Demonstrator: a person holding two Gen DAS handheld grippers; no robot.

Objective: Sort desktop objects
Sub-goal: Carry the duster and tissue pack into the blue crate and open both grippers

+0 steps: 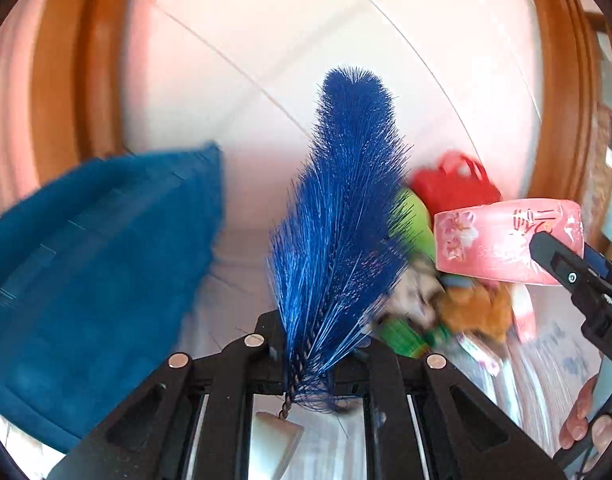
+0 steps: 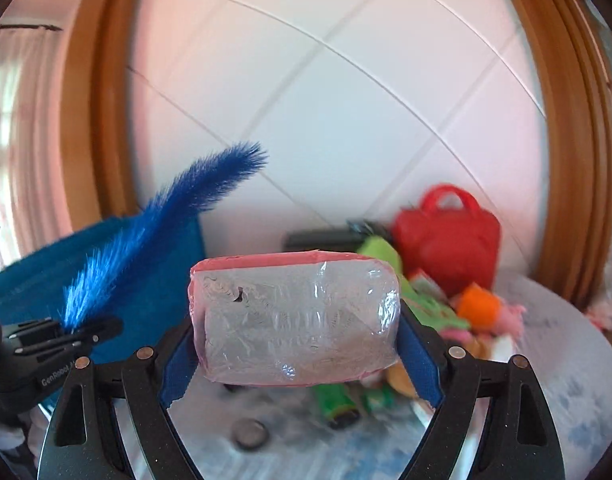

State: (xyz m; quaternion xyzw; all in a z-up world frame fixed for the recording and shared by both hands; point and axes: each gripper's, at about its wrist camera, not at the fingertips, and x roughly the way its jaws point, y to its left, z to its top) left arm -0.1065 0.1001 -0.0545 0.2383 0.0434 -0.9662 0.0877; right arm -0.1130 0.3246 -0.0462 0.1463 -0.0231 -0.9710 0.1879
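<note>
White tiled wall and wooden frames stand behind a cluttered table; we carry two picks at once; our left gripper is clamped tight on the twisted stem of a blue bottle brush, bristles upright; our right gripper grips a pink plastic-wrapped pack across its width; next, we judge, each needs its own sorting place, not the toy pile.
</note>
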